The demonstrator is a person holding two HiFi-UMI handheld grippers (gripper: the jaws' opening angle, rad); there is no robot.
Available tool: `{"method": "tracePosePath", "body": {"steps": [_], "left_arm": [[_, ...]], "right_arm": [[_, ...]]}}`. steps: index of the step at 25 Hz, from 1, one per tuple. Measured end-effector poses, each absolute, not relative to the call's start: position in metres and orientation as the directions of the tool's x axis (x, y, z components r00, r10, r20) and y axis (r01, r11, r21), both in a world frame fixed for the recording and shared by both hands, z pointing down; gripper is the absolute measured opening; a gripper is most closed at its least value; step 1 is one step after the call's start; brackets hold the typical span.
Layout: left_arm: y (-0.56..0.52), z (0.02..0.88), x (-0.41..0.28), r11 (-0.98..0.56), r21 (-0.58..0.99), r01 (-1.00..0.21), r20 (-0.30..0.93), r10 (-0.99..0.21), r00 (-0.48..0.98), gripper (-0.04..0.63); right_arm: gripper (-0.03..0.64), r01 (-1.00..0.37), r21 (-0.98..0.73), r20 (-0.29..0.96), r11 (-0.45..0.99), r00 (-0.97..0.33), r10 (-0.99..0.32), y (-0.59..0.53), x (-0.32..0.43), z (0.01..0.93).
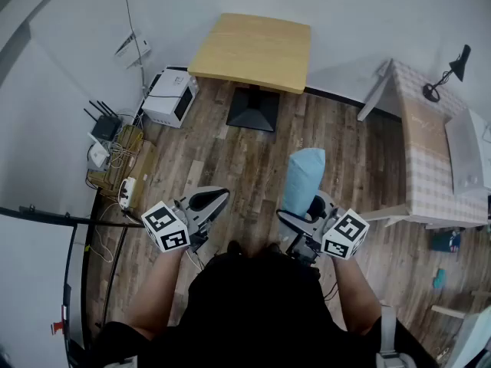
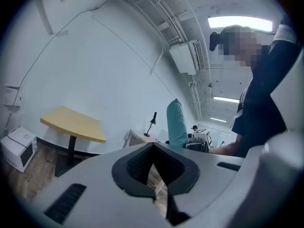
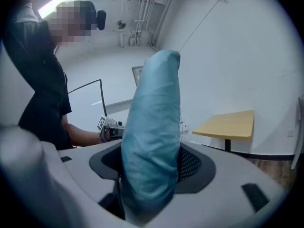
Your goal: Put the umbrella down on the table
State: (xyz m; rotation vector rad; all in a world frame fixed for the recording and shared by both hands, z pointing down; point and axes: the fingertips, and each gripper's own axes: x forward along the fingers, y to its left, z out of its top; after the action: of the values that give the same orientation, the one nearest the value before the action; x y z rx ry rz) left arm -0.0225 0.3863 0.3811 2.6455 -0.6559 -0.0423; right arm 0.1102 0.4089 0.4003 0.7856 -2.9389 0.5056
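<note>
At the far left a microwave (image 1: 170, 96) sits on the floor by the wall, out of the way. The left gripper (image 1: 209, 202) is held level in front of the person, jaws closed on nothing. It looks parked there, since one gripper is enough to carry the load. Ahead, between the two grippers, stands the table (image 1: 253, 48), well apart from both, its top bare and ready to take the load. To the right, the umbrella (image 1: 301, 181), folded in its pale blue sleeve, stands roughly upright, well short of the table. The right gripper (image 1: 303, 219) clasps it near the lower end with wide-set jaws. That low grip probably keeps the length clear for laying it flat.
</note>
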Motion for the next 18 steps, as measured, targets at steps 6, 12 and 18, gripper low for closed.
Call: {"method": "tracePosePath", "body": {"steps": [6,12,18], "left_arm": [[0.386,0.373,-0.022,-0.844,0.363,-0.395,0.049,-0.406,0.913,0.012],[0.389,0.376,-0.016,-0.857,0.358,-0.371,0.05,-0.379,0.924,0.011],[0.39,0.38,-0.013,-0.861,0.358,-0.361,0.042,-0.371,0.928,0.012]], "right_arm": [[0.295,-0.5,-0.262,0.129,0.825,-0.866,-0.484,0.4,0.084,0.391],[0.295,-0.527,-0.266,0.132,0.807,-0.849,-0.511,0.399,0.092,0.391],[0.295,-0.537,-0.301,0.103,0.788,-0.84,-0.533,0.397,0.097,0.391]]}}
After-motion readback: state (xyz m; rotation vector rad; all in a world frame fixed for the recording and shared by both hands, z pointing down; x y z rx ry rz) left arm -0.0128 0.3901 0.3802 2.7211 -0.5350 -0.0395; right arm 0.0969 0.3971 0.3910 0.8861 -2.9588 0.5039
